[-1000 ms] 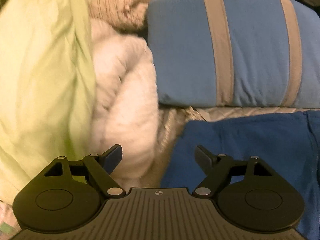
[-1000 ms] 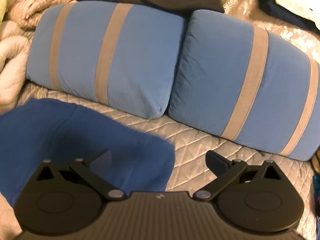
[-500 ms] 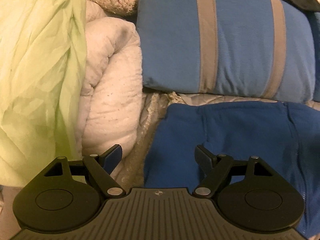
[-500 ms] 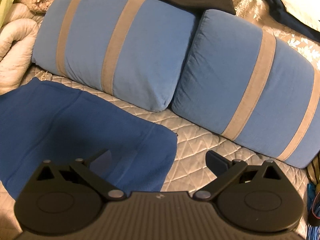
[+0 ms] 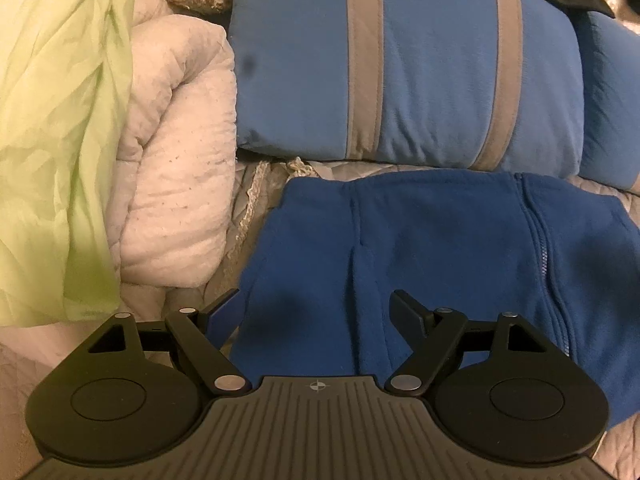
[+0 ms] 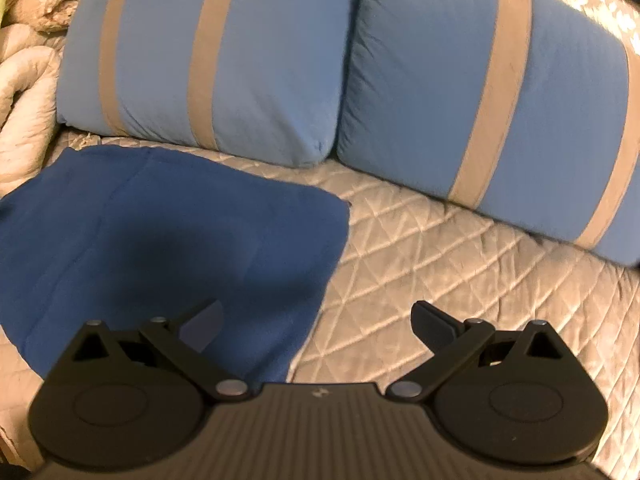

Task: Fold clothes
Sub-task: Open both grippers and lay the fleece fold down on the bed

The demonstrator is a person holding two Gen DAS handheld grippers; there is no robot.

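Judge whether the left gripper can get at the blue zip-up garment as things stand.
Probably yes: the left gripper is open and empty, with the blue zip-up garment lying flat on the quilted bedspread right under its fingers and nothing between them.

A home bedroom: two striped blue pillows are leaning along the head of a bed under a quilted cover, with a rolled white duvet lying beside them.

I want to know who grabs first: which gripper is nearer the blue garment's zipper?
Likely left. The left gripper hangs over the blue garment, its zipper just right. The right gripper straddles the garment's right edge; no zipper shows there.
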